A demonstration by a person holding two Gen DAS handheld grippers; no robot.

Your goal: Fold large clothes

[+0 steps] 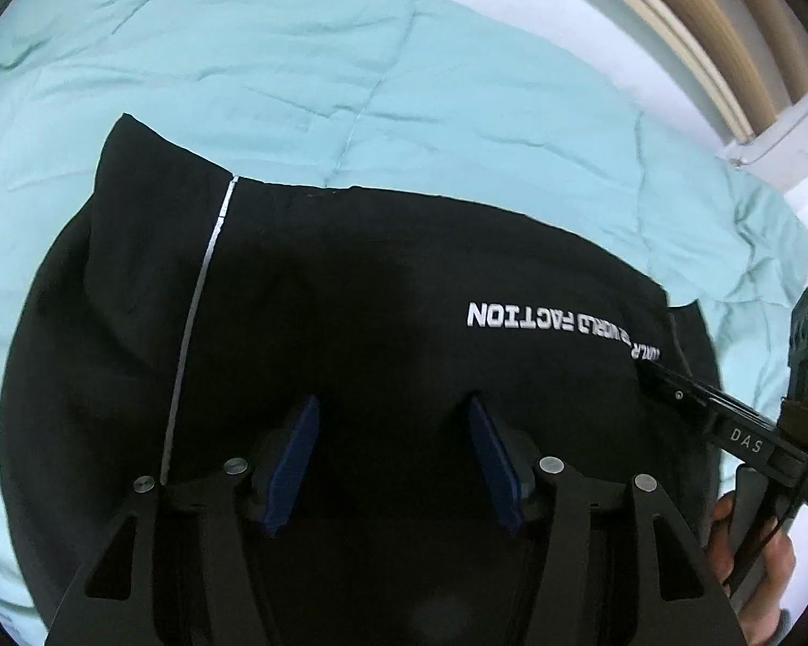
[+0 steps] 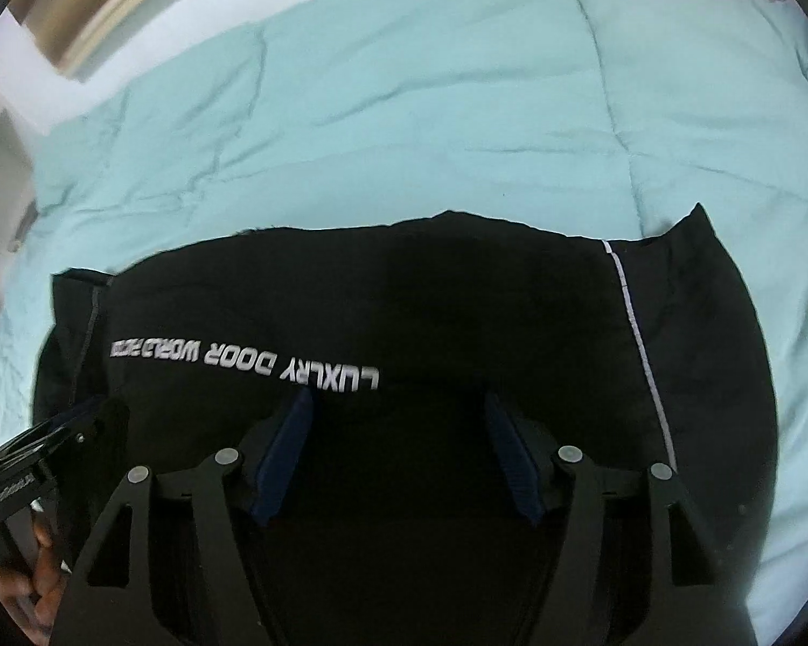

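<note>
Two grippers [image 1: 393, 457] [image 2: 398, 452], one black garment [image 1: 350, 296]

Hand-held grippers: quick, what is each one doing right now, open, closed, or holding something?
Left hand-held gripper: open, holding nothing, over the black garment.
Right hand-held gripper: open, holding nothing.

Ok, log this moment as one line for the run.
stage: fold in progress | black garment flat on teal quilt, lettering up | left gripper: open, above garment | right gripper: open, above garment | nothing gripped

Open quilt [image 1: 350, 54] beyond garment [image 1: 350, 296]; right tongs [image 1: 668, 385] crowd right side.
</note>
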